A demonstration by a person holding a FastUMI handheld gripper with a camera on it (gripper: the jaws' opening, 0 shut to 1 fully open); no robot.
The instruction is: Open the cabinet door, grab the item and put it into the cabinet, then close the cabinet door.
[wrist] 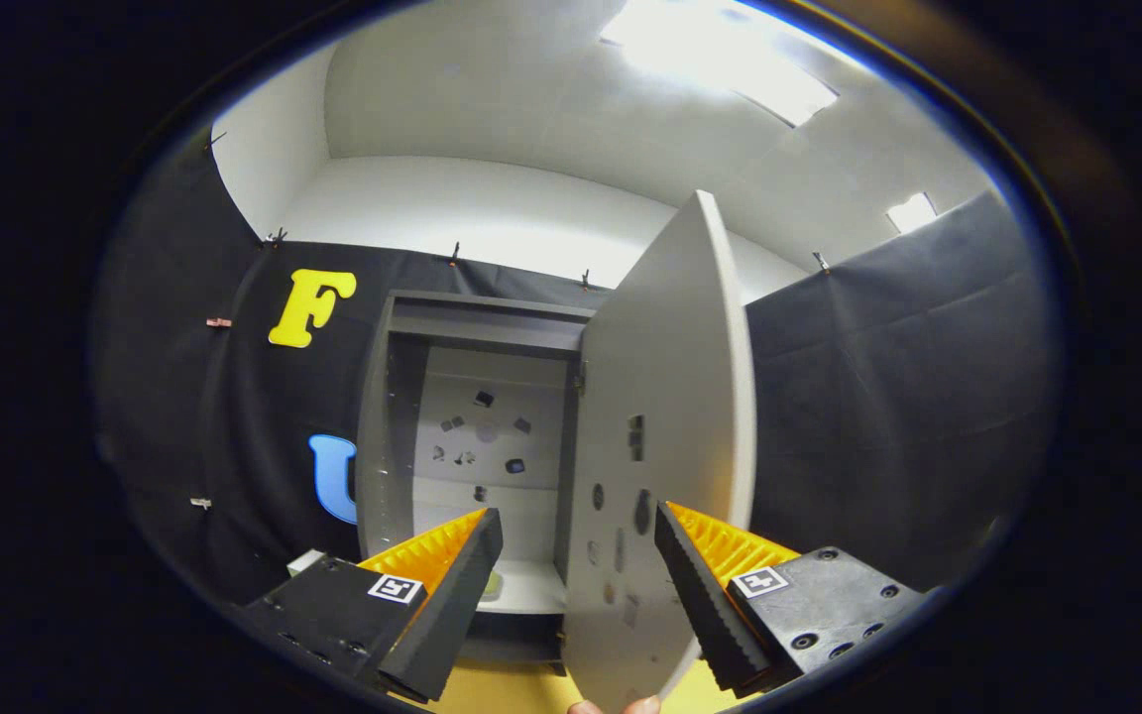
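— Item (492,585)? Small and pale, resting on the cabinet (472,436) shelf, just past the left finger.
— Door (665,446) swung wide. Gripper (579,580) spread open, holding nothing.
— Risk: clipping the door edge, slamming it.

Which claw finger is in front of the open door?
The right finger; it overlaps the door's lower edge, while the left finger sits before the cabinet opening. The claw is open.

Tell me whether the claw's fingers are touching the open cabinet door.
Cannot tell. In the gripper view the open claw straddles the cabinet door; the door's edge meets one finger, no gap showing.
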